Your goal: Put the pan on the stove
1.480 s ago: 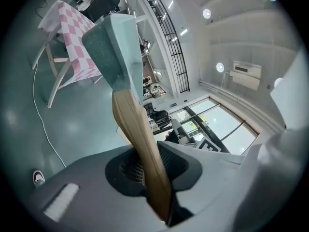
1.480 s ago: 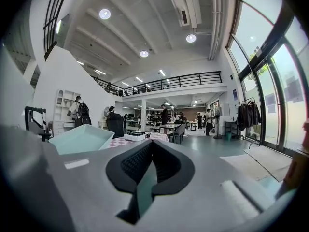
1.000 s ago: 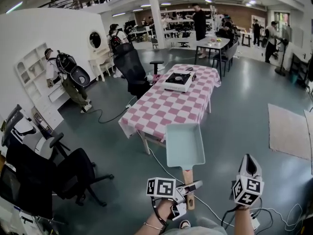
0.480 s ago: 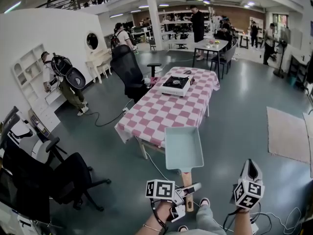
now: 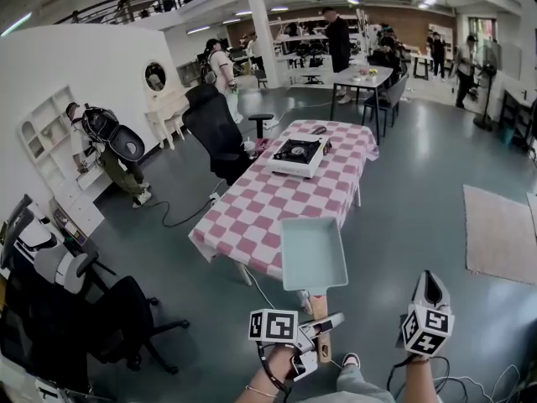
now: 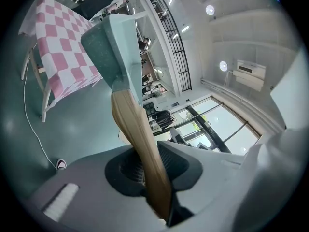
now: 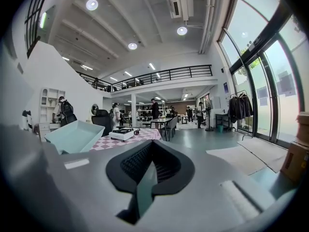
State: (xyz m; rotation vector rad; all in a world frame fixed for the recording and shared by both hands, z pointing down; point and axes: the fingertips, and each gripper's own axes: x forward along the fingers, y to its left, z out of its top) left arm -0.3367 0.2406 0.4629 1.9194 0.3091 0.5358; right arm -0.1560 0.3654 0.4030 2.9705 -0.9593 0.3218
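A pale teal rectangular pan (image 5: 313, 254) with a wooden handle (image 5: 320, 316) hangs in the air in front of me, level with the near end of the table. My left gripper (image 5: 325, 326) is shut on that handle; in the left gripper view the handle (image 6: 140, 144) runs out between the pads to the pan (image 6: 113, 47). The portable gas stove (image 5: 298, 154) stands toward the far end of the pink-checked table (image 5: 252, 217). My right gripper (image 5: 429, 285) floats to the right of the pan, jaws together and holding nothing. The right gripper view shows the pan (image 7: 72, 135) and stove (image 7: 123, 132) ahead.
A black office chair (image 5: 211, 128) stands at the table's left side, another black chair (image 5: 101, 313) is near me on the left. Cables (image 5: 180, 212) lie on the grey floor. A rug (image 5: 499, 229) lies to the right. People stand farther back.
I have come closer to the table, and the pan in my left gripper now reaches its near corner. Both grippers hold the same pose.
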